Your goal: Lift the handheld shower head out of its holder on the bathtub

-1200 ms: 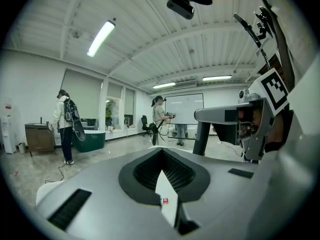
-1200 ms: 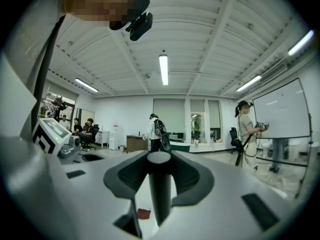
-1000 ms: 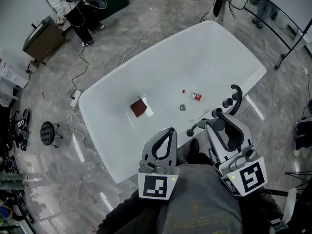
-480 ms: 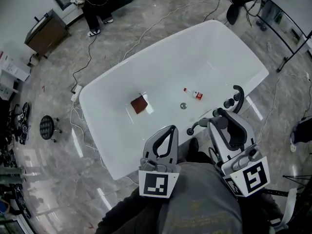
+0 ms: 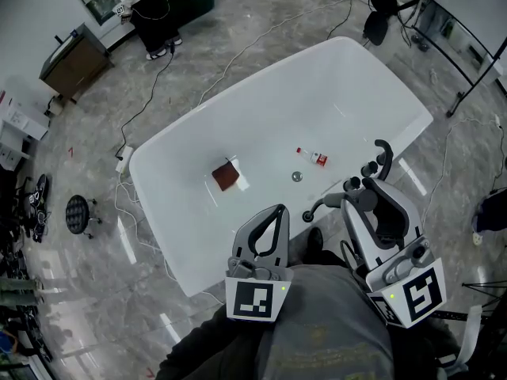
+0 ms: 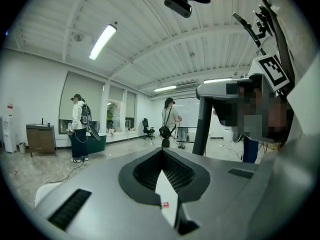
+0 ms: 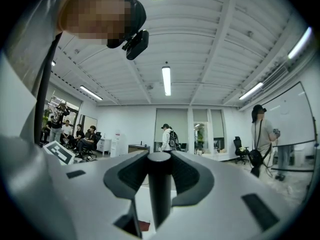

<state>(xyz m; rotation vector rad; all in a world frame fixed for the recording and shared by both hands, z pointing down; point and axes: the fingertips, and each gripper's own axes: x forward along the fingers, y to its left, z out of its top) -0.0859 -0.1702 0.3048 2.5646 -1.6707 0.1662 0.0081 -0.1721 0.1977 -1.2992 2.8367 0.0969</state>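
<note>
Right gripper (image 5: 361,194): jaws wide, clamped on shower head (image 7: 159,194). Left gripper (image 5: 276,212): jaws together, empty. Step: lift-out; holder hidden, probably not cleared. Next: straight rise, grip firm.

A grey marble floor (image 5: 261,30), crossed by loose cables (image 5: 146,101), spreads out from a brown cabinet (image 5: 70,63) set against a white wall (image 5: 24,14). Shaded windows (image 6: 82,101) run along the wall just beside the cabinet. High above it, tube lights (image 6: 102,41) line a white ribbed ceiling (image 6: 150,49). A black stool (image 5: 77,212) stands well apart from the cabinet.
</note>
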